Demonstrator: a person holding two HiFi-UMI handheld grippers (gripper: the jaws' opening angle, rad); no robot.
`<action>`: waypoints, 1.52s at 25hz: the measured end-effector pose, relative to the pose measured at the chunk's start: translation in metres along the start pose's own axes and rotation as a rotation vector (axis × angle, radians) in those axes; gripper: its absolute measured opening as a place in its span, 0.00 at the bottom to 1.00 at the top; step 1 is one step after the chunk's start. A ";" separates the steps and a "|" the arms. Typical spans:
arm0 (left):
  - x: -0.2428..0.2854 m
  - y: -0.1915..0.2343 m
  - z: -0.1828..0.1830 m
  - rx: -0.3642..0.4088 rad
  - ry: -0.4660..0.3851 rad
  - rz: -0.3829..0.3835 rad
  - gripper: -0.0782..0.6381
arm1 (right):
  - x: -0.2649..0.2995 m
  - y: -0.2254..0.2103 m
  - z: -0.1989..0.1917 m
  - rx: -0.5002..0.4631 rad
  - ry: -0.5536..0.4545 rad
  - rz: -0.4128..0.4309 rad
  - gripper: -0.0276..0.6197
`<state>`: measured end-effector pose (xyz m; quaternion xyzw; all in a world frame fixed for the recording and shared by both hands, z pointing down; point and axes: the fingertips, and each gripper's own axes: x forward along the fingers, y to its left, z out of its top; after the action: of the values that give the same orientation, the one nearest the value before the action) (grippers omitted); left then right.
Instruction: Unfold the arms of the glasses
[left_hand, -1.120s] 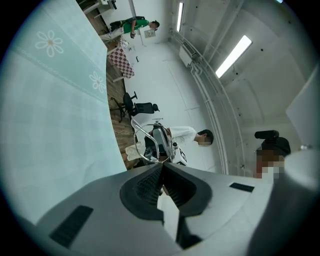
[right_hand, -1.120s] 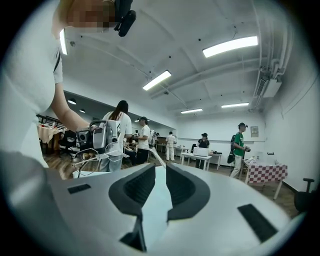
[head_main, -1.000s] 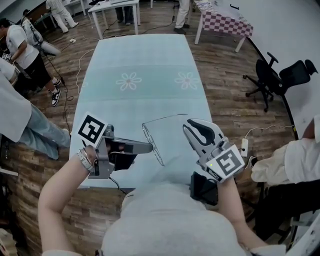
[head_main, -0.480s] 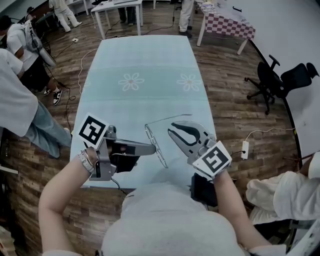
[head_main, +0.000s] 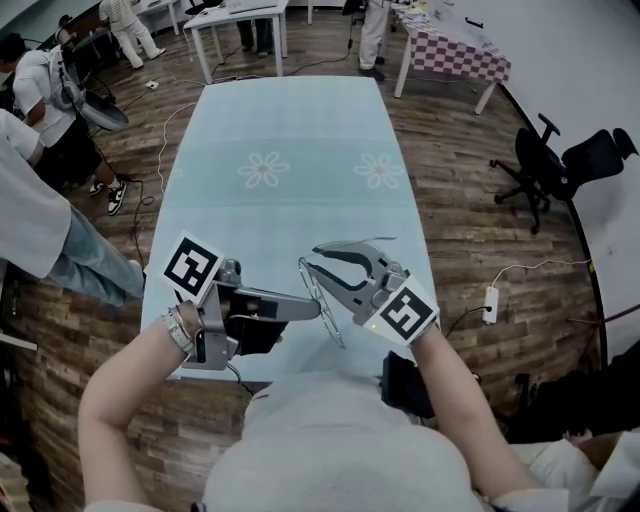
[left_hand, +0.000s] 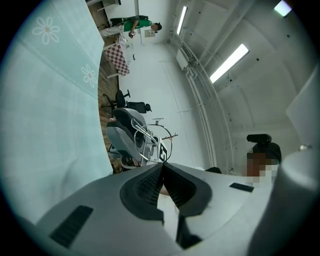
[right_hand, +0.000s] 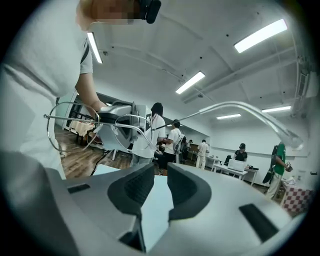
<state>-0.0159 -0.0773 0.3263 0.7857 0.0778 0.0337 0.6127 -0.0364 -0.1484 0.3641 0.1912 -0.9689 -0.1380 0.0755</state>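
The room is big, with a brown wood floor (head_main: 470, 200). A long table stands in it under a pale green cloth (head_main: 290, 120) with two white flower prints (head_main: 262, 168). People (head_main: 30, 220) stand at the left. One black office chair (head_main: 560, 160) and one red-checked table (head_main: 455, 50) are at the right.

There are two tongs and one pair of thin wire glasses (head_main: 330, 318). The glasses are up in the air over the near end of the cloth, just in front of the person.

The left gripper (head_main: 318, 308) points level. Its jaws are pressed together on the frame of the glasses. The right gripper (head_main: 310, 256) is just beside it, at the other side of the glasses. Its jaws stand apart and have just been opening, and no thing is between the pads.

The head view alone shows the floor and the whole cloth. The left gripper view shows the left gripper (left_hand: 162, 165) with the glasses (left_hand: 150, 140) sticking up past its tips. The right gripper view shows the right gripper (right_hand: 160, 172), the glasses (right_hand: 131, 131) and one arm of the glasses swung out to the right. Only the two gripper views show the white ceiling and its long light strips (right_hand: 260, 35).
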 end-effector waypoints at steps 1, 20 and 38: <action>0.000 0.000 0.000 -0.002 0.002 0.000 0.12 | 0.003 0.000 0.001 -0.011 -0.001 0.011 0.16; -0.006 0.013 0.001 -0.050 -0.027 0.004 0.12 | 0.020 0.011 0.007 -0.212 -0.017 0.046 0.08; -0.010 0.010 0.007 -0.045 -0.059 0.001 0.12 | 0.009 -0.005 0.000 -0.147 -0.014 -0.012 0.07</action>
<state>-0.0238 -0.0884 0.3349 0.7725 0.0584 0.0127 0.6322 -0.0430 -0.1564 0.3638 0.1900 -0.9555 -0.2104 0.0815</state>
